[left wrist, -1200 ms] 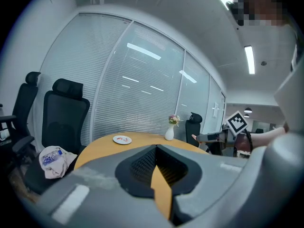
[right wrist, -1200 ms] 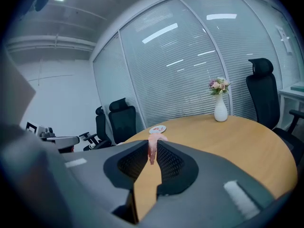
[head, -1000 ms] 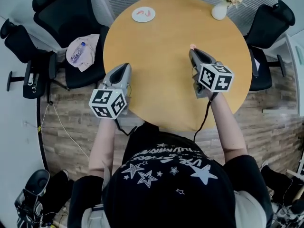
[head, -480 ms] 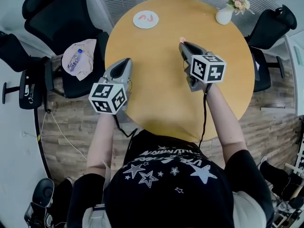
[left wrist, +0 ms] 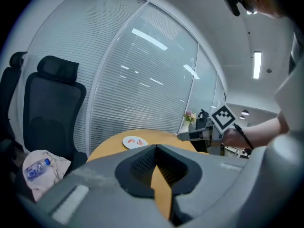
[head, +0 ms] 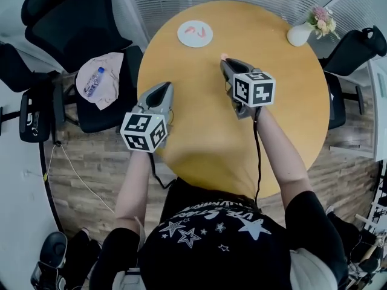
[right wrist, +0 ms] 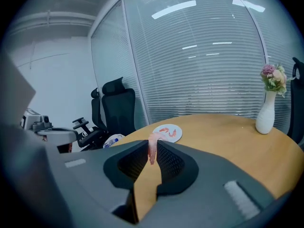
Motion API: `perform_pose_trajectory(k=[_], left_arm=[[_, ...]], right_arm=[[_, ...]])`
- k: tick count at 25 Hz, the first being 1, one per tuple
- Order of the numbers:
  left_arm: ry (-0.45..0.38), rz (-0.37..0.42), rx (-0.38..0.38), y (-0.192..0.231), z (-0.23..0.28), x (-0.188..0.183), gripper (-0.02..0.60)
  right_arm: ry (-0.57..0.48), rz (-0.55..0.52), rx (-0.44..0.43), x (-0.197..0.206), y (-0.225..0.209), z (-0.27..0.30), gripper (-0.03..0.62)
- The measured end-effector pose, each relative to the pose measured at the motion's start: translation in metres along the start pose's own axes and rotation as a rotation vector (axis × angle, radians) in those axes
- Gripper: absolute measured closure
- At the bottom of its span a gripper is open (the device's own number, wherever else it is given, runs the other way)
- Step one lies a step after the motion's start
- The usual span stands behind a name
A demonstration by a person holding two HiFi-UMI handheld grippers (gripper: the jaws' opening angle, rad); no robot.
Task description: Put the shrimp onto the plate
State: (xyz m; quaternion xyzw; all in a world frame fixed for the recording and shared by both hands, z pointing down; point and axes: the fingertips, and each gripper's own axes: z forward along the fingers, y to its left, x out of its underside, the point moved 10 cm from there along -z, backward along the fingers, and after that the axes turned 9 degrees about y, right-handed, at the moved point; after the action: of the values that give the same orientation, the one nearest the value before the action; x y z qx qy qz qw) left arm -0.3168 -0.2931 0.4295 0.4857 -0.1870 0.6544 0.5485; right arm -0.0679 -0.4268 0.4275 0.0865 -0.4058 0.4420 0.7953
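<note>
Overall, a round wooden table fills the middle of the head view, with a black office chair at its far left and another at its far right. A person stands at the near edge with both forearms extended over the tabletop. The left gripper sits at the table's left edge, its marker cube toward the person. In the left gripper view its jaws meet at the tips with nothing between them, and only tabletop shows through the gap behind the tips. The right gripper is held over the middle of the table and points toward the far left side, its marker cube on top. In the right gripper view its jaws are closed on a pink shrimp, which is pinched at the very tips and hangs down between them. From the head view that shrimp shows as a small pink spot at the gripper's nose, clear of the tabletop and well apart from the plate. A pale cloth lies on the seat of the left chair, with a water bottle on it. The white plate rests flat near the far left rim of the table and carries two shrimp, side by side. A white vase with flowers stands upright near the far right rim.
</note>
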Motion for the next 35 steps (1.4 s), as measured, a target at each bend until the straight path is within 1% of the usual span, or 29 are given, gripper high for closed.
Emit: perform_pose_trajectory(k=[10, 14, 19, 22, 26, 32, 35], left_arm=[[0.020, -0.046, -0.011, 0.041, 0.030, 0.014, 0.580], [0.029, -0.075, -0.020, 0.054, 0.040, 0.023, 0.580], [0.040, -0.088, -0.024, 0.064, 0.053, 0.033, 0.580], [0.040, -0.109, -0.029, 0.069, 0.058, 0.038, 0.580], [0.050, -0.125, -0.031, 0.074, 0.066, 0.042, 0.580], [0.070, -0.107, -0.036, 0.081, 0.076, 0.043, 0.580], [0.068, -0.112, -0.040, 0.085, 0.078, 0.043, 0.580]], right_arm=[[0.083, -0.070, 0.003, -0.008, -0.004, 0.089, 0.535], [0.103, -0.107, 0.013, -0.009, -0.006, 0.123, 0.535], [0.120, -0.159, 0.029, -0.015, -0.009, 0.161, 0.534], [0.123, -0.170, 0.032, -0.021, -0.013, 0.178, 0.534], [0.133, -0.146, 0.029, -0.029, -0.025, 0.197, 0.534], [0.155, -0.218, 0.062, -0.034, -0.028, 0.219, 0.534], [0.157, -0.223, 0.058, -0.036, -0.028, 0.228, 0.534]])
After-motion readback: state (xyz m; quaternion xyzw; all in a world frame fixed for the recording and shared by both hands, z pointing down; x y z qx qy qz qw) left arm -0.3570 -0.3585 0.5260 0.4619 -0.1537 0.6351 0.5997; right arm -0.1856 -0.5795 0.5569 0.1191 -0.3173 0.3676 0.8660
